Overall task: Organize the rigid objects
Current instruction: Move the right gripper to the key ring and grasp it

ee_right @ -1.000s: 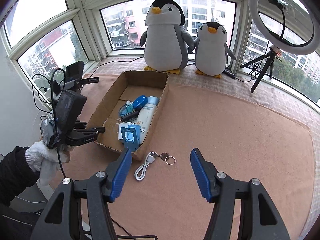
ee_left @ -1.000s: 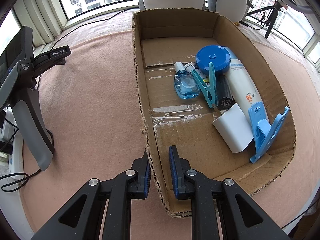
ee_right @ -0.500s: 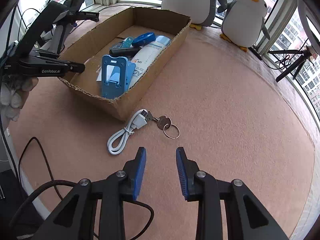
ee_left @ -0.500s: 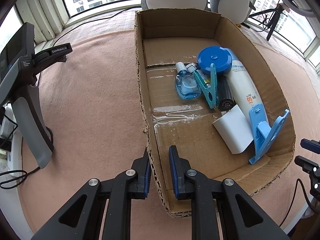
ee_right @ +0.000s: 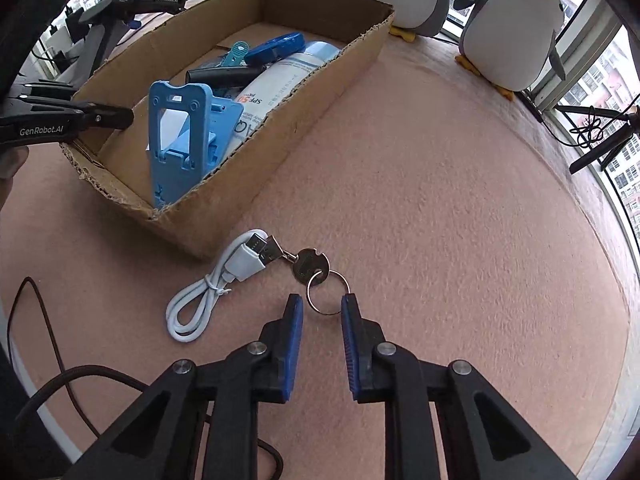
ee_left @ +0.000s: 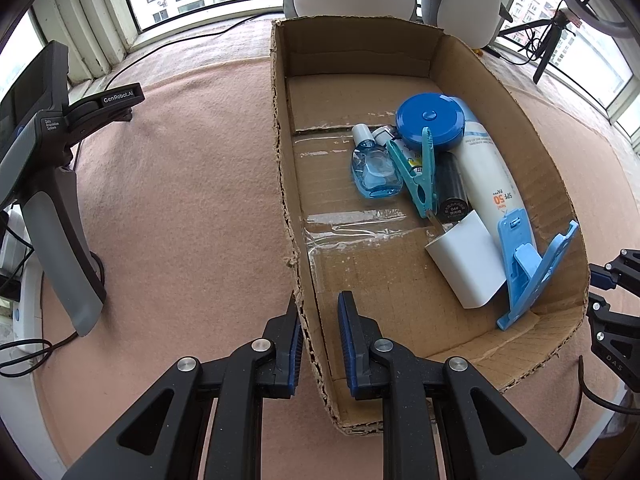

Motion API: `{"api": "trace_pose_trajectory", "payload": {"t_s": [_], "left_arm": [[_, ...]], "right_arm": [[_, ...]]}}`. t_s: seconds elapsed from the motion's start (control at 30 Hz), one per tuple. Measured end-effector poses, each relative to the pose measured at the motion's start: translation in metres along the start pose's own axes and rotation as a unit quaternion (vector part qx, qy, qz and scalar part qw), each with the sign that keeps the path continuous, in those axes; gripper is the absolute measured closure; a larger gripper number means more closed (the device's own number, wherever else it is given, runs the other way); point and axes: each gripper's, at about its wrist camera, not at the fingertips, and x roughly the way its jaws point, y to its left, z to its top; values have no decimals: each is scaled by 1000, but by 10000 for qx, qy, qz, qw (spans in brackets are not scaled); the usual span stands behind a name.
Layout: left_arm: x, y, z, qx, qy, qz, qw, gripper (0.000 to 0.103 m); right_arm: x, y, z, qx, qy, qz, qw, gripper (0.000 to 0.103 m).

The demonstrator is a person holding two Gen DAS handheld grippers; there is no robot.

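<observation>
A cardboard box holds a blue round case, a sunscreen bottle, a teal clip, a small blue bottle, a white cup and a blue phone stand. My left gripper is shut on the box's near left wall. A key on a ring and a white USB cable lie on the pink cloth beside the box. My right gripper is open, its fingers on either side of the key ring, just above the cloth.
Two plush penguins stand by the window beyond the box. A tripod stands at the right. A spare gripper on a stand is left of the box. A dark cable trails at the table's front left edge.
My right gripper has come down and forward to the key ring and narrowed its opening. My left gripper has kept its hold on the box wall.
</observation>
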Motion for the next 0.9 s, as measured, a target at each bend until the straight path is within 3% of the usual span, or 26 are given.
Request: {"api": "trace_pose_trajectory", "payload": {"t_s": [0.4,0.6,0.9], "left_arm": [[0,0,0,-1,-3,2,10000,85],[0,0,0,-3,-5,1,10000,85],[1,0,0,-8,-13,-12,10000,85]], "right_arm": [[1,1,-1,29,45,278,9996,91],[2,4,0,5,48,155,9999,90],[6,-4,5,138,130,451,9988,95]]}}
